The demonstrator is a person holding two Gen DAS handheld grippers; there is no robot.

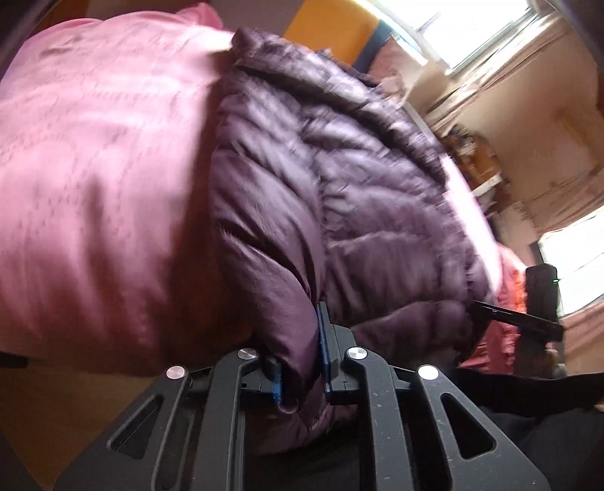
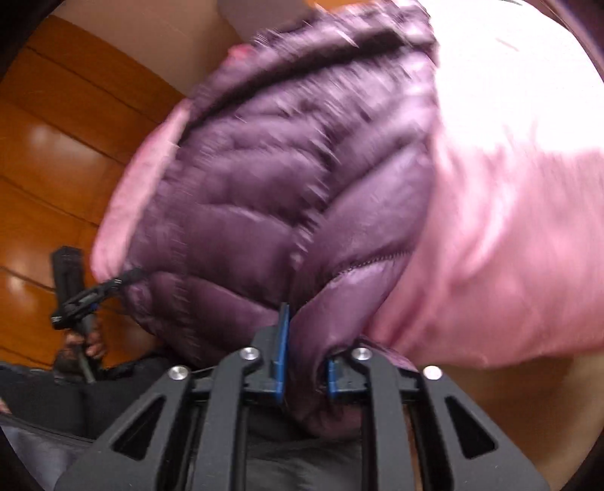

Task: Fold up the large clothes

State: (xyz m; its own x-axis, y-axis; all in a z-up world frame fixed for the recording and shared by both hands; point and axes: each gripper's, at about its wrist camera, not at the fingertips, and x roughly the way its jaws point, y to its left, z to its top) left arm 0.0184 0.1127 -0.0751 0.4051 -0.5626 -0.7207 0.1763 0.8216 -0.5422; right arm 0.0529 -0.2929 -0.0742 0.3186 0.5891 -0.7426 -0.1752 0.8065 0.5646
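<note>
Wood panelling (image 2: pixel 56 124) fills the background behind the right gripper; a bright window (image 1: pixel 487 30) sits beyond the left one. Purple quilted jacket (image 1: pixel 339 181) lies over pink bedding (image 1: pixel 94 170), partly blurred in both views. Left gripper (image 1: pixel 300 362): blue pads pinch a fold of the jacket's edge. Right gripper (image 2: pixel 304 358): jaws likewise clamp a bunched jacket (image 2: pixel 264 211) fold near a zipper (image 2: pixel 362 264). Each view shows the opposite gripper at the jacket's far side.
</note>
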